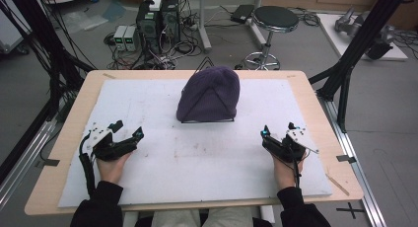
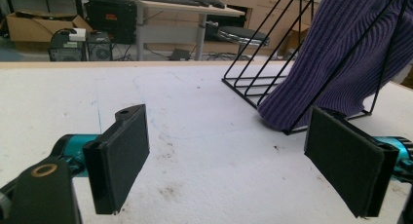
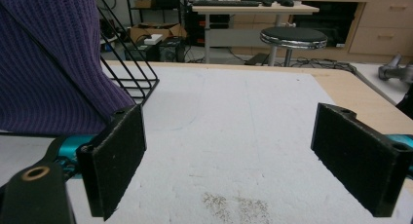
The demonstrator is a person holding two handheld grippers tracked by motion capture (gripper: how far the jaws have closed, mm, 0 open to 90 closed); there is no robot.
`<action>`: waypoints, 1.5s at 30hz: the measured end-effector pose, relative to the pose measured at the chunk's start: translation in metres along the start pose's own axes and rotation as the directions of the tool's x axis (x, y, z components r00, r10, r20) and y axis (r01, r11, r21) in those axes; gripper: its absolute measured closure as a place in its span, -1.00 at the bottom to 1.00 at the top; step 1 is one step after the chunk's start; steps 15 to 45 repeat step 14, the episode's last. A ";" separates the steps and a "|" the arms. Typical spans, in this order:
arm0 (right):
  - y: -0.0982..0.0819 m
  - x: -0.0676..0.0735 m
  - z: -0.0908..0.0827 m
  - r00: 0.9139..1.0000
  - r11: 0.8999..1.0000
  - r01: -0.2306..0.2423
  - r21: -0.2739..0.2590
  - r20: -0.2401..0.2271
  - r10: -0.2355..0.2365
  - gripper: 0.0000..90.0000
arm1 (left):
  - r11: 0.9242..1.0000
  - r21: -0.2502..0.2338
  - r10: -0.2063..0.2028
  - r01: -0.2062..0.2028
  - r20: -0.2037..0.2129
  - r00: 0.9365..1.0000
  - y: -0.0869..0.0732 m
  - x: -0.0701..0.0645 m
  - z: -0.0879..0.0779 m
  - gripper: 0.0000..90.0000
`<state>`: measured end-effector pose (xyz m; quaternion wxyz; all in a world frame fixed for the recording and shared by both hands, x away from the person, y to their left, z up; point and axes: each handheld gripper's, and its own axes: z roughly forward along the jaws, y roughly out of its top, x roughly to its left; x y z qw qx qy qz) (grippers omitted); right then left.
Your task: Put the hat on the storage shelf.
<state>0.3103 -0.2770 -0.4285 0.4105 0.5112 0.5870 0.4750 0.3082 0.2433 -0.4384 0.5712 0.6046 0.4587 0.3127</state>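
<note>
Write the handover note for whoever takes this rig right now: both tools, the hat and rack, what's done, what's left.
Left tool: open, holding nothing, resting on the white mat at the near left.
Right tool: open, holding nothing, at the near right of the mat.
Purple knit hat: draped over the black wire rack, mid-table toward the far edge, between and beyond both tools.
Done: nothing visible; neither tool touches the hat.
Left: probably reach in and handle the hat; the rack's wires run across it, so watch for snags.

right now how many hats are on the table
1. A purple hat sits draped over a black wire rack at the far middle of the white mat, between and beyond the two open tongs. Nothing suggests another, though the rack's inside is hidden.
</note>
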 end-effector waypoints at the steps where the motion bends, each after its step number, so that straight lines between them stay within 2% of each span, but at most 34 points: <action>1: 0.000 0.000 0.000 1.000 1.000 0.000 0.002 0.000 0.000 -0.73 | 1.000 0.000 0.000 0.000 0.000 1.000 0.000 0.000 0.000 -0.63; 12: -0.001 0.000 0.001 1.000 1.000 -0.003 0.025 -0.008 0.003 -0.73 | 1.000 0.008 -0.001 0.001 0.003 1.000 -0.001 0.000 0.001 -0.62; 45: -0.001 0.000 0.002 1.000 1.000 0.001 0.025 -0.007 -0.001 -0.73 | 1.000 0.009 -0.001 0.001 0.005 1.000 -0.001 0.000 0.001 -0.62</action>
